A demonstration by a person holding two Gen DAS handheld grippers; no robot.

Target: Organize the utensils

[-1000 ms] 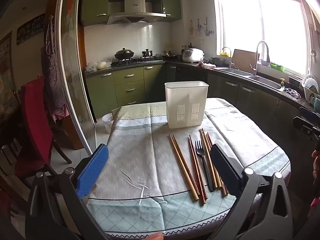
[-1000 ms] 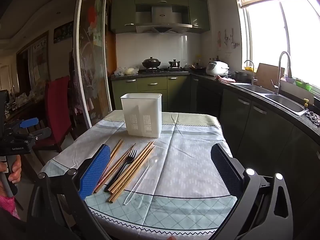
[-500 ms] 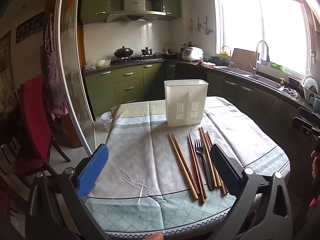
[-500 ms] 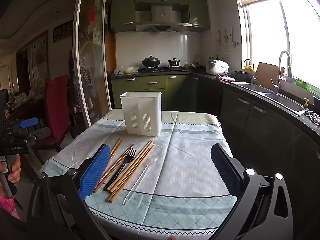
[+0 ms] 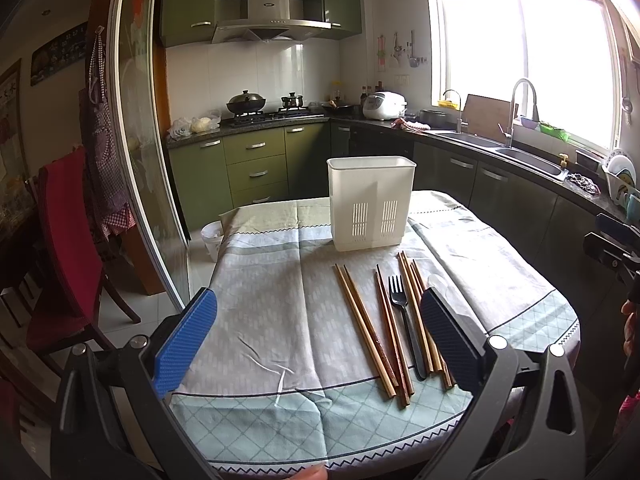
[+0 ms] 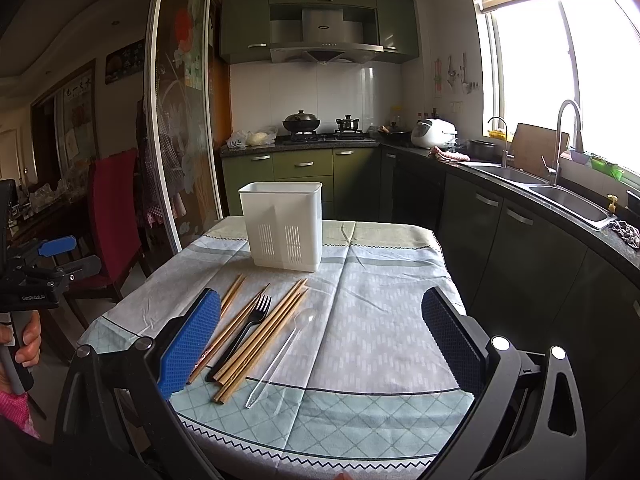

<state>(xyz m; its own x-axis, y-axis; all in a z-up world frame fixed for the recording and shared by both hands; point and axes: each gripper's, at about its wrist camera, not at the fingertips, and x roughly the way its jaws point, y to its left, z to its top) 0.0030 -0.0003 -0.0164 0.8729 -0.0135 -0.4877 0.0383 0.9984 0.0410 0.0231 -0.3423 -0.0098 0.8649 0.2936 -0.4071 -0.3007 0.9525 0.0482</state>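
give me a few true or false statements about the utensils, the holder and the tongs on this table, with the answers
1. The white utensil holder stands upright on the tablecloth. True.
2. The black fork is already in the holder. False: it lies flat on the cloth among the chopsticks.
3. A clear plastic spoon lies beside the chopsticks, on the side away from the fork. True.
4. The right tongs are shut on a chopstick. False: they are open and hold nothing.
5. The left tongs are open and empty. True.
6. The chopsticks stand in the holder. False: every pair in view lies on the cloth in front of it.
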